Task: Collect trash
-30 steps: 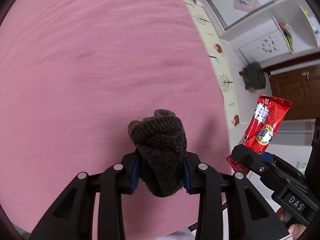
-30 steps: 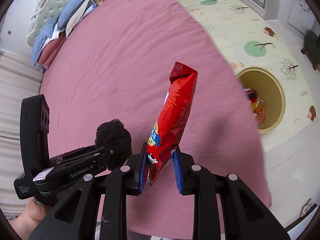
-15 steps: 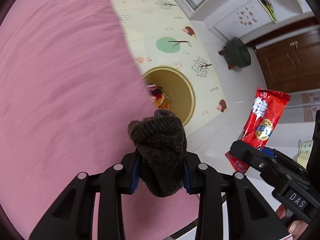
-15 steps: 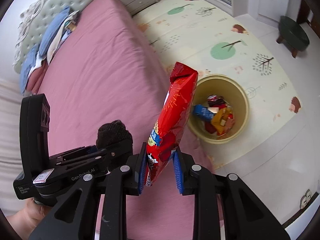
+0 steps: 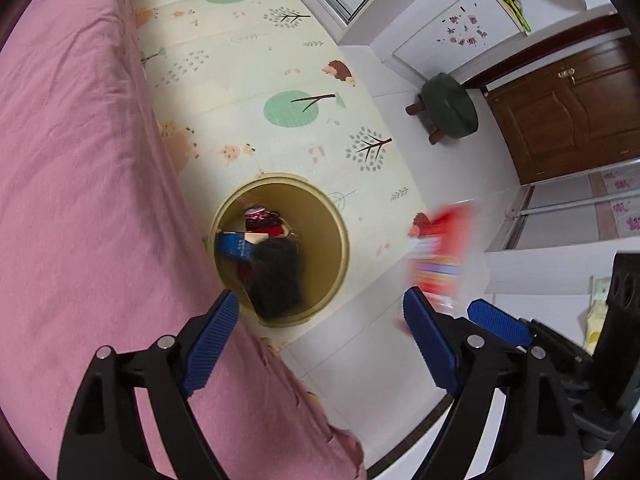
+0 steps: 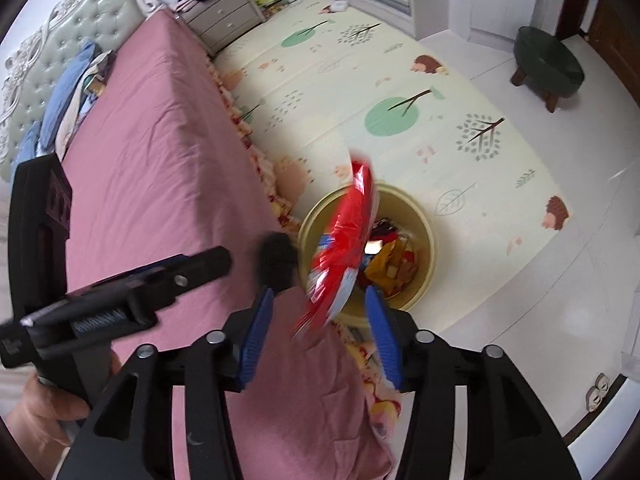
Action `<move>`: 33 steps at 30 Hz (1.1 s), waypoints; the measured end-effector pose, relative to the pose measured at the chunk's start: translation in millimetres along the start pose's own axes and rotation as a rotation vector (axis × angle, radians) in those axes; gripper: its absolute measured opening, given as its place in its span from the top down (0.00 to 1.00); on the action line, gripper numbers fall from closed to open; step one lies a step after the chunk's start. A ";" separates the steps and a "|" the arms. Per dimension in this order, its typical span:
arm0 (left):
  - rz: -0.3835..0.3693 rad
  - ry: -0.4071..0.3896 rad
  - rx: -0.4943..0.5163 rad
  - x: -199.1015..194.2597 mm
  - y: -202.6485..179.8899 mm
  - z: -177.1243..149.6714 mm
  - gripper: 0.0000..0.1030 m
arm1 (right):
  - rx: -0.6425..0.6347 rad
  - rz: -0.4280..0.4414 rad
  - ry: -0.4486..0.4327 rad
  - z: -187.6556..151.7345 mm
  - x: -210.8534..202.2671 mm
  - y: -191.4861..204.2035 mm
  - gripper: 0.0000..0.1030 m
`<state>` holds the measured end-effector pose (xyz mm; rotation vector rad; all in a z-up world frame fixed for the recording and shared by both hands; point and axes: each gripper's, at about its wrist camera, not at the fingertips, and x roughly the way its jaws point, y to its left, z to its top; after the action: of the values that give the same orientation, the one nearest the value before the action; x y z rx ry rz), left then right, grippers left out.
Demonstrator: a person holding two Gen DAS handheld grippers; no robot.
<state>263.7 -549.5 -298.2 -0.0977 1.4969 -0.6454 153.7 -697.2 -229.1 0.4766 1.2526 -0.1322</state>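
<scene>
The left gripper [image 5: 320,332] had just opened wide, dropping the dark knitted sock [image 5: 276,276] into the round yellow bin [image 5: 340,240]; the right gripper [image 6: 320,328] had just opened, releasing the red snack wrapper [image 6: 344,240]

I am pointing both grippers steeply downward, side by side. My left gripper [image 5: 320,340] is standing wide apart, its jaws just having been opening, nothing between them. My right gripper [image 6: 320,332] is spreading too, pads clear.

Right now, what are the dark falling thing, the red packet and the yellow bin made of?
Dark sock: looks like knitted wool, matt and fuzzy, though blurred. Red snack wrapper: thin shiny plastic film, printed and creased. Yellow bin: probably smooth moulded plastic, with an even rim.
</scene>
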 end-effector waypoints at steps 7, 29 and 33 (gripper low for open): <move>0.050 0.009 0.050 0.6 -6.7 2.9 0.15 | 0.045 0.010 -0.013 3.6 -1.1 -6.2 0.53; 0.166 -0.103 -0.126 -124.4 131.0 -105.4 0.12 | -0.203 0.108 0.070 -54.1 1.9 154.2 0.46; 0.198 -0.113 -0.208 -147.3 176.9 -142.6 0.12 | -0.279 0.144 0.117 -77.3 15.1 201.0 0.42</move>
<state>197.7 -289.6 -260.6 -0.1408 1.4392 -0.3190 161.1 -482.7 -205.8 0.3342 1.3221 0.1928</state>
